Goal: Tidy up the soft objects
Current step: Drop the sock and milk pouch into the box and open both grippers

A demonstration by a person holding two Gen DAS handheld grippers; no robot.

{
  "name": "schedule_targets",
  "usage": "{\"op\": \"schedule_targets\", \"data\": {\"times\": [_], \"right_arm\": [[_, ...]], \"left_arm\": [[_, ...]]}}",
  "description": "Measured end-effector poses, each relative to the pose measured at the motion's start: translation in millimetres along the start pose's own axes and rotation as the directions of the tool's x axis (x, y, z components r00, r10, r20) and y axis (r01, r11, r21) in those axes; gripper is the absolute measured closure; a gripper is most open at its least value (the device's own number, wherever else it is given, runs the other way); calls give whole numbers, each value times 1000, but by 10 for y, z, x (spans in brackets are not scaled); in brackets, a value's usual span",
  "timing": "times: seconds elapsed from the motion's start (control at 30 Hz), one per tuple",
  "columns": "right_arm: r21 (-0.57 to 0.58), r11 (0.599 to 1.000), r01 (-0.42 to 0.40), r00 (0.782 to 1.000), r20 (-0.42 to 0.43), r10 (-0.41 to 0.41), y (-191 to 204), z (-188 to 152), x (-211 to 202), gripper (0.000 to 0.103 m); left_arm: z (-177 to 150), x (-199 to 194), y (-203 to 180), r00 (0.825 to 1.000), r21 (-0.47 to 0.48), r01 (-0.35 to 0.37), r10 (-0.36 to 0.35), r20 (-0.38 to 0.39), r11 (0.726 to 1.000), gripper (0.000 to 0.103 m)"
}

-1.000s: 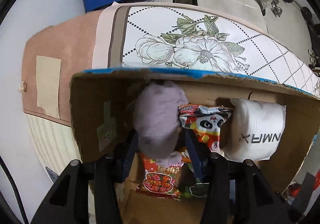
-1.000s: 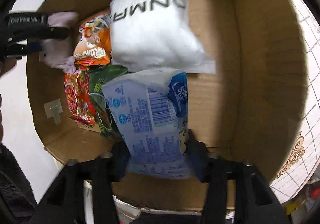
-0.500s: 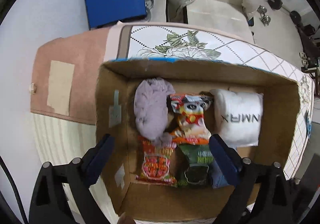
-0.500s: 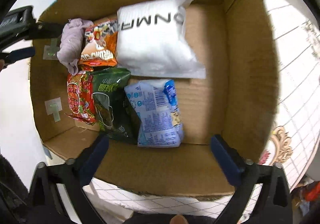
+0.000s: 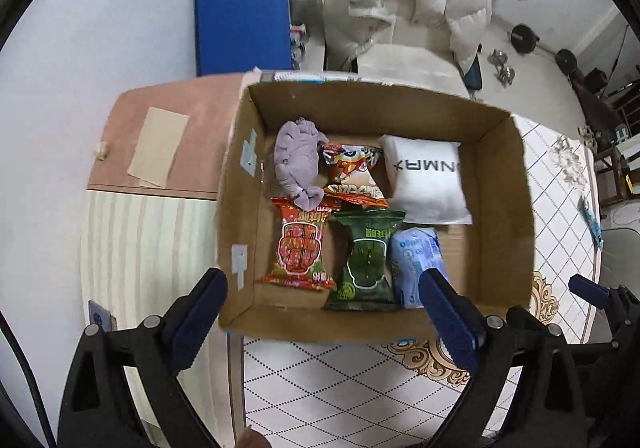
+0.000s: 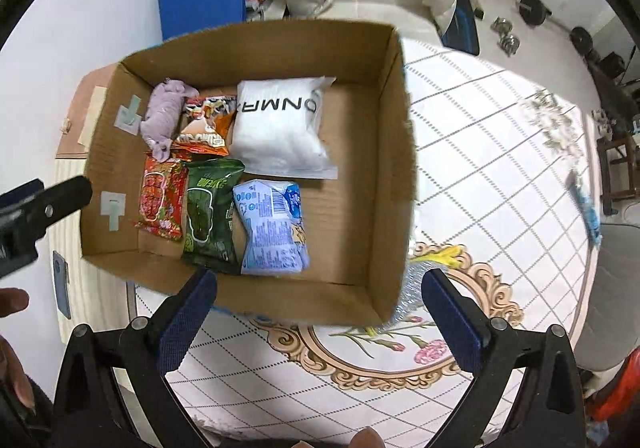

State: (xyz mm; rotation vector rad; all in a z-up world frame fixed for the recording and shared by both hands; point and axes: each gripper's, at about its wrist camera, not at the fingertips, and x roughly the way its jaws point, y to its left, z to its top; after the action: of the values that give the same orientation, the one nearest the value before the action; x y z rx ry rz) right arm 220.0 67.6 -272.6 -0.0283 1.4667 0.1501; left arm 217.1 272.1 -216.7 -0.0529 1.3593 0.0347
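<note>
An open cardboard box (image 5: 504,208) (image 6: 384,168) holds soft things: a lilac plush toy (image 5: 298,162) (image 6: 162,116), an orange snack bag (image 5: 352,176) (image 6: 206,122), a white pillow pack (image 5: 426,182) (image 6: 280,132), a red snack bag (image 5: 300,244) (image 6: 162,198), a green snack bag (image 5: 366,260) (image 6: 208,214) and a pale blue pack (image 5: 414,260) (image 6: 272,226). My left gripper (image 5: 322,312) is open and empty, above the box's near wall. My right gripper (image 6: 318,308) is open and empty, also above the near wall.
The box stands on a patterned white cloth (image 5: 320,380) (image 6: 500,152) beside a pink and wood cabinet (image 5: 168,136). A silvery packet (image 6: 416,280) lies on the cloth by the box's right corner. A blue mat (image 5: 240,14), a white jacket (image 5: 408,4) and dumbbells (image 5: 520,36) lie beyond.
My left gripper let go of the lilac plush and my right let go of the blue pack. Both opened and drew back up out of the box.
</note>
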Motion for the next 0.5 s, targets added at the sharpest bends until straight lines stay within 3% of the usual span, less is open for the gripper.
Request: {"op": "schedule_targets", "data": {"times": [0.5], "right_arm": [[-21,997,-79,982,173,81,6,-549,-942,0]], "left_arm": [[-520,-812,-211,987,-9,8,-7,160,1000,0]]}}
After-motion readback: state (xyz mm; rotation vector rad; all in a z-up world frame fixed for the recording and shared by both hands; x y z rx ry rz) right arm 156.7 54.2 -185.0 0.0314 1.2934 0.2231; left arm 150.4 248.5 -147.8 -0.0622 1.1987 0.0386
